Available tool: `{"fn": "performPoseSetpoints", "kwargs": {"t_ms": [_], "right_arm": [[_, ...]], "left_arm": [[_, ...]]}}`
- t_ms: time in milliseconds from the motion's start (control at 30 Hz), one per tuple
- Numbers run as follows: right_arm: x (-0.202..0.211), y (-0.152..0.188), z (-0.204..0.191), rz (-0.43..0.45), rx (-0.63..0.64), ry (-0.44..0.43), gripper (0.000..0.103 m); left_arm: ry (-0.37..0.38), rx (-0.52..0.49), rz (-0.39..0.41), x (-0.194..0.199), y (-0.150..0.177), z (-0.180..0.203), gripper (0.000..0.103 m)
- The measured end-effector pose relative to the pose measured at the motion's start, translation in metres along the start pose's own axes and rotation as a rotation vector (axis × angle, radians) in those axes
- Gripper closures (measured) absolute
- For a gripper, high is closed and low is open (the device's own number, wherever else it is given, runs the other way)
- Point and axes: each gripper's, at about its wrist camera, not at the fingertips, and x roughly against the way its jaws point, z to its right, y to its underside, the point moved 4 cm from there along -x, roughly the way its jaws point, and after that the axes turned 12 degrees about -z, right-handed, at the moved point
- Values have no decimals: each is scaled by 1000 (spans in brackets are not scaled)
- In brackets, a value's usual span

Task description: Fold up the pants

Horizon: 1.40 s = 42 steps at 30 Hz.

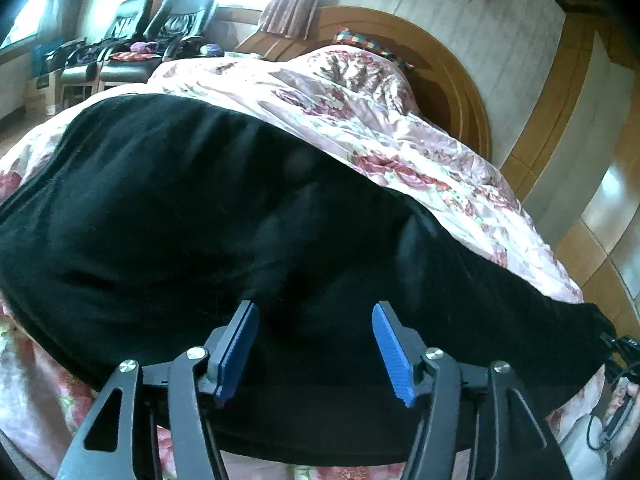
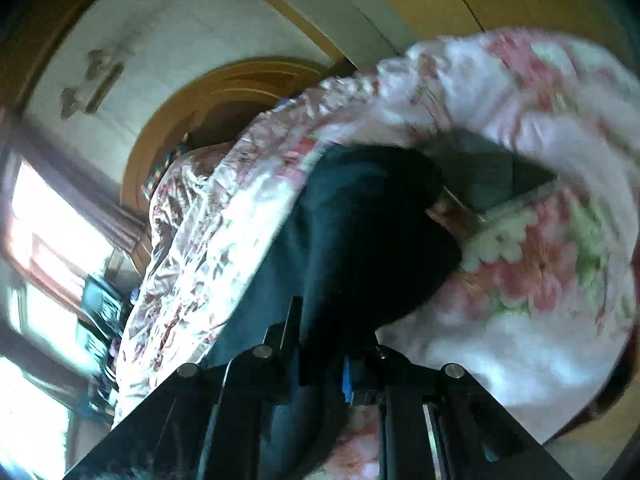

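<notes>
Black pants [image 1: 208,224] lie spread across a bed with a pink floral quilt [image 1: 360,120]. My left gripper [image 1: 316,320] is open just above the pants near their near edge, with blue pads [image 1: 390,352] on both fingers and nothing between them. In the right wrist view the image is blurred. My right gripper [image 2: 324,360] is shut on a fold of the black pants [image 2: 360,240], which rise from its jaws over the quilt [image 2: 520,280].
A round wooden headboard [image 1: 452,80] stands at the far end of the bed. Two dark chairs [image 1: 132,40] with clutter stand by a bright window at the far left. A cable [image 1: 612,420] hangs off the bed's right edge.
</notes>
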Motion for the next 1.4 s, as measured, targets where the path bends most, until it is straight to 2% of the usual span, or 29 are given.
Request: {"fn": "performPoseSetpoints", "kwargs": {"t_ms": [100,200,333,500,633,833,1033,1067,1167,1200,1333,1400], "right_arm": [[12,-2,-38,28,71,-18,87],[25,7,-93,71,225,-17,87],[32,34,-174,117,465,-14,87],[12,77,-241,83,648,-62,87],[-23,120,-278,-14,771,-99,87],[-94,190,-294,-169,957,-50,86],[-149,243,-273,-333,1039,29,79],[-156,249,-268,-360,1047,33,73],[-155,266,-262,-432,1061,-33,29],[-150,273,-260,-441,1080,-59,23],[-127,285,-251,-415,1168,-101,23],[-113,270,-246,-394,1121,-162,25]], "left_arm": [[15,33,13,5,-2,-6,35],[19,68,22,12,-4,-11,34],[10,90,54,22,-6,-18,33],[39,134,60,24,-8,-28,33],[41,158,74,28,-9,-33,33],[61,194,80,30,-10,-40,33],[116,183,83,31,-10,-37,33],[123,176,79,30,-10,-36,33],[146,157,62,26,-10,-30,33],[159,148,55,25,-10,-27,33],[218,113,47,25,-10,-15,32],[247,97,50,27,-11,-5,25]]}}
